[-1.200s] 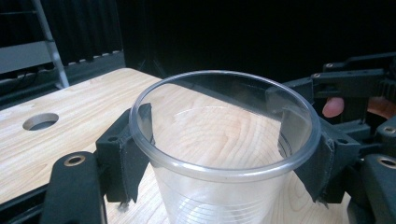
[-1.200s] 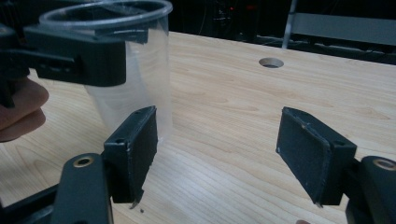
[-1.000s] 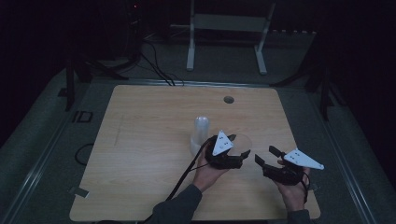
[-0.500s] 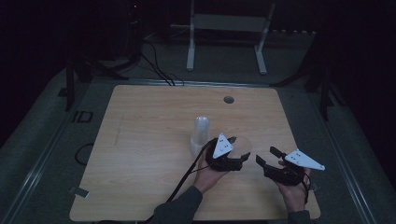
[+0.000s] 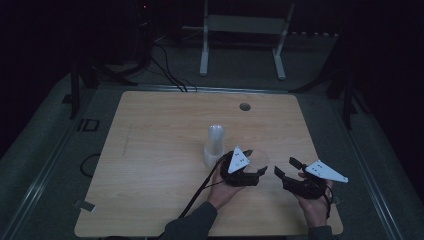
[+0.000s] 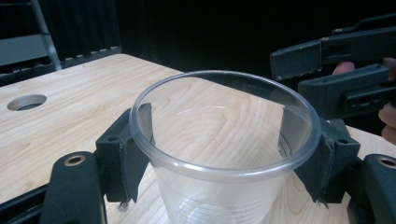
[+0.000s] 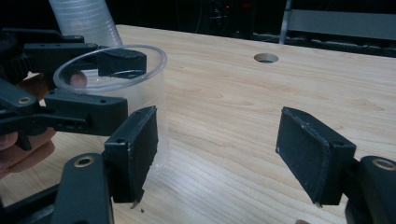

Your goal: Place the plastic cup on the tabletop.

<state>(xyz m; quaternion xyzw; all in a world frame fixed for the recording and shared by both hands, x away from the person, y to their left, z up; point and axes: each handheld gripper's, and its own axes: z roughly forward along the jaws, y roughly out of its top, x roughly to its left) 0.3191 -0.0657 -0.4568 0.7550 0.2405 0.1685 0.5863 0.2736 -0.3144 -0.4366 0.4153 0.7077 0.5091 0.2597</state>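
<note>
Left gripper [image 5: 252, 167] jaws clasp the clear cup [image 6: 224, 154]; right gripper [image 7: 229, 154] jaws wide

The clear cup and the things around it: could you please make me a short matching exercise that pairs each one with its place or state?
Column one:
1. clear cup
2. stack of cups
3. right gripper
4. round hole

Column two:
A. open, with nothing between its jaws
B. cut into the tabletop near the far edge
C. clamped between the jaws of the left gripper
D. standing on the table just beyond the left gripper

Pairs: 1-C, 2-D, 3-A, 4-B
</note>
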